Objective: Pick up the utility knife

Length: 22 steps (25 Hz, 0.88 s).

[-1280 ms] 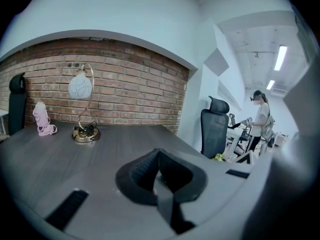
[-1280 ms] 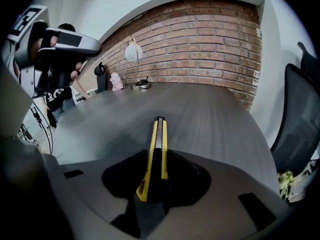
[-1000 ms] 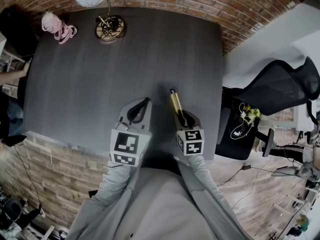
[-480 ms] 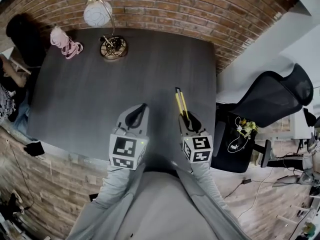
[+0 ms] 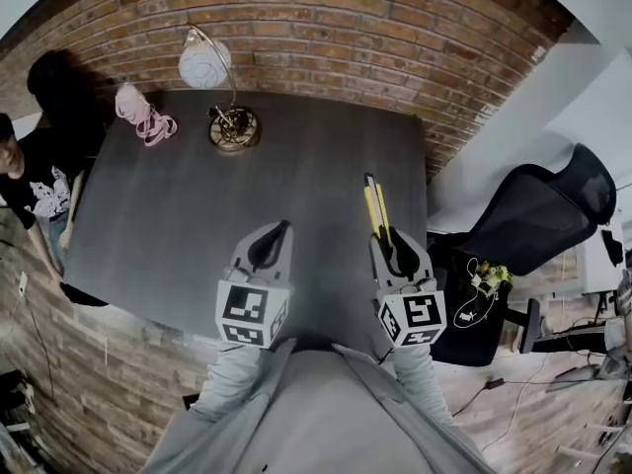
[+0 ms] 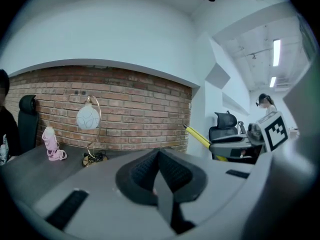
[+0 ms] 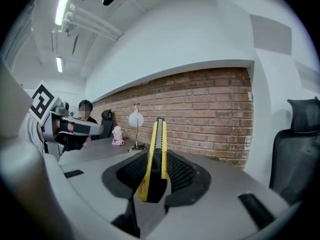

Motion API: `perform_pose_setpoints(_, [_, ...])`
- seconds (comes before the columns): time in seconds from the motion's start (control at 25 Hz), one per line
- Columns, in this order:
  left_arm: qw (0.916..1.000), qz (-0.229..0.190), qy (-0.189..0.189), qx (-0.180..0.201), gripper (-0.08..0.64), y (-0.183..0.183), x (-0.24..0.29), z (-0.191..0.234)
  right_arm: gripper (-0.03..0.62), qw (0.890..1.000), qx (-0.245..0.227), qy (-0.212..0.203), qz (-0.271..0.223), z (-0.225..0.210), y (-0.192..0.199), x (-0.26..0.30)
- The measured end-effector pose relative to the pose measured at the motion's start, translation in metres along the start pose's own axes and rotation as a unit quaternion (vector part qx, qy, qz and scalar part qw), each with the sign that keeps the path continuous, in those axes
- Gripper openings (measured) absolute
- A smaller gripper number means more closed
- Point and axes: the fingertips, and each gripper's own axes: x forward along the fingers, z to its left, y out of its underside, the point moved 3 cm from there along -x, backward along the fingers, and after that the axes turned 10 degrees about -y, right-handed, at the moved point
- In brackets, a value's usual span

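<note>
Nearest to me, my right gripper [image 5: 388,243] is clamped on the utility knife [image 5: 374,205]. In the right gripper view the ribbed pads [image 7: 179,173] press its yellow and black body [image 7: 154,151] from both sides near the butt end. Most of its length sticks out forward, edge-up. I judge that low grip keeps my jaws away from the blade end. The knife hangs above the dark table [image 5: 178,225], touching nothing, so I judge the pick-up done.

My left gripper [image 5: 273,244] hovers just beside it with its jaws together on nothing [image 6: 159,170], kept idle and out of the way.

Farther off, a desk lamp [image 5: 225,102] and a pink object [image 5: 144,118] sit near the table's far edge, below the brick wall [image 5: 355,28], well apart from my grippers.
</note>
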Motion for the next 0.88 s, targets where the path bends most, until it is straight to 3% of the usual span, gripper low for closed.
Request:
perform_pose_setpoints(0.36, [0.9998,-0.016,-0.009,0.001,0.02,-0.013,-0.003,0.01,0.133,0.998,-0.027,0.009,-0.056,-0.006,-0.044,-0.023])
perform_pose_setpoints(0.88, [0.9997,-0.02,-0.014,-0.001,0.02,-0.016,-0.008,0.02,0.133,0.997,-0.014,-0.004,-0.073,0.009,-0.05,-0.016])
